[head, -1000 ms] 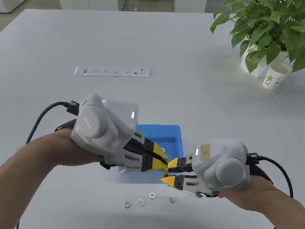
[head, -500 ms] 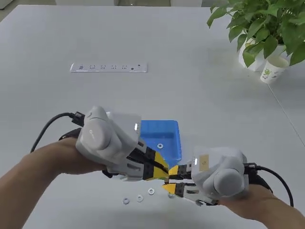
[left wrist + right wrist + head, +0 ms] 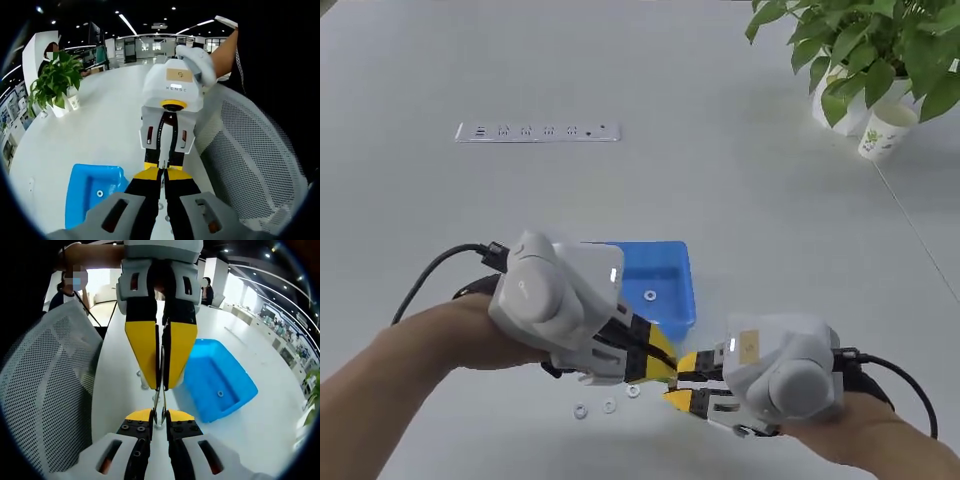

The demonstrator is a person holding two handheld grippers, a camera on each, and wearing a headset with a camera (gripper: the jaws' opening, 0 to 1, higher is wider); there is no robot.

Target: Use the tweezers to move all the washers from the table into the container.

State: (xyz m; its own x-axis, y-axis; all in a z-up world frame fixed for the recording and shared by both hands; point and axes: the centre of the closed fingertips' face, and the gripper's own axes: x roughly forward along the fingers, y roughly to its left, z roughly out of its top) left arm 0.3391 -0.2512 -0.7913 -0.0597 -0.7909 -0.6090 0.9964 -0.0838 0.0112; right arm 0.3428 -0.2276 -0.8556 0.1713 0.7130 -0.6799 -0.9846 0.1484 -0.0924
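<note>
Silver metal tweezers point(image 3: 161, 399) run straight between the two grippers, which meet tip to tip above the pale grey worktop point(image 3: 740, 200). The left gripper point(image 3: 162, 172) is clenched on one end of them, its yellow-tipped jaws pressed against the thin legs with barely a slit between. The right gripper point(image 3: 160, 416) faces it with its own jaws drawn in on the other end, so both are grasping the same tool.

Three small metal ring washers point(image 3: 609, 406) lie in a short row on the worktop, just under the left gripper's jaws and off to the left of the right gripper's tips, apart from the tweezers. A rectangular blue plastic container point(image 3: 670, 265) sits just beyond the meeting jaws, partly hidden behind the left gripper's white body. In the right gripper view it lies ahead and to the right of the jaws. One single washer point(image 3: 650, 295) rests on its floor.

Well ahead of both grippers a white power strip point(image 3: 535, 132) lies flat on the worktop. Far off to the right gripper's right stands a potted green plant point(image 3: 840, 40) with a paper cup point(image 3: 878, 135) just beside it. A white mesh chair back point(image 3: 45, 380) shows left of the jaws in the right gripper view.
</note>
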